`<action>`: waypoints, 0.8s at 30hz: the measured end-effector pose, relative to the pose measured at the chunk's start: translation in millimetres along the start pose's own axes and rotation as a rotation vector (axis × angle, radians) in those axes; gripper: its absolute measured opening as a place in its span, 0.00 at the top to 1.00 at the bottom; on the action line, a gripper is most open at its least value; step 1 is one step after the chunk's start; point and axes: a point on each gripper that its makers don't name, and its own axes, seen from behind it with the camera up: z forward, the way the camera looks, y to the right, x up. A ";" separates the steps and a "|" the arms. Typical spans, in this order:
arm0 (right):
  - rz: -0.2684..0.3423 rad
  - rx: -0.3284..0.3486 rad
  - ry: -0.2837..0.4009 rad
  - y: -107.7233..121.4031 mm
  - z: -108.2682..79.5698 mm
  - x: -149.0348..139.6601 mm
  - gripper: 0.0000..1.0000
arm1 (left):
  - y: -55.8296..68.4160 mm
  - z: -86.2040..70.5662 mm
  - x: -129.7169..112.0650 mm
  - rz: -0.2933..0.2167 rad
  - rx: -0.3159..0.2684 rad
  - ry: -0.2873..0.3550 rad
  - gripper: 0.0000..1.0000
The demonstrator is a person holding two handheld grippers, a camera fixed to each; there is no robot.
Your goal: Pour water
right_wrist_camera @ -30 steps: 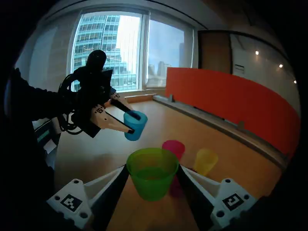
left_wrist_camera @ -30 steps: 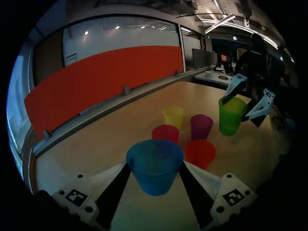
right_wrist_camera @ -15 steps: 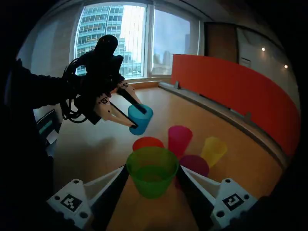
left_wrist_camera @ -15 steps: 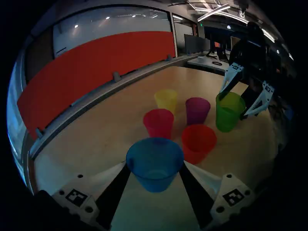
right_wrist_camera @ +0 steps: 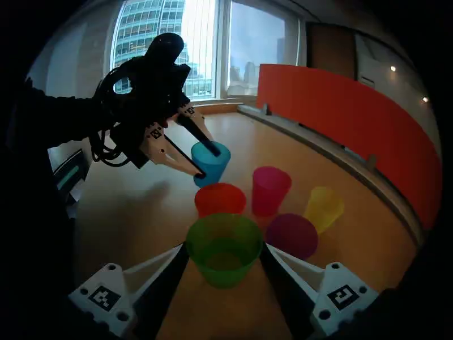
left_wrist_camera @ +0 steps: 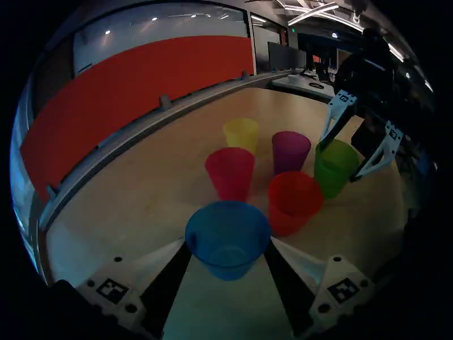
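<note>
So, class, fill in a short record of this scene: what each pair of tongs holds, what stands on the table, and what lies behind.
left tongs: shut on blue cup
right tongs: shut on green cup
standing cups: red cup, pink cup, purple cup, yellow cup
surface: wooden table
backdrop: orange partition

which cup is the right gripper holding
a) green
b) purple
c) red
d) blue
a: the green cup sits clamped between the jaws of the right gripper, while the blue cup is held by the left gripper.
</note>
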 end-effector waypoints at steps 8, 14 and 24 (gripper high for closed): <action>0.004 0.003 -0.009 -0.1 6.4 -2.4 0.09 | 1.5 5.4 -5.0 -0.002 -0.011 -0.002 0.14; 0.009 0.003 -0.015 1.0 8.9 -3.4 0.09 | 1.3 8.2 -9.2 -0.004 -0.013 -0.007 0.14; 0.010 0.001 -0.030 1.2 14.1 -8.9 0.09 | 5.6 10.7 -15.0 0.002 -0.024 -0.012 0.14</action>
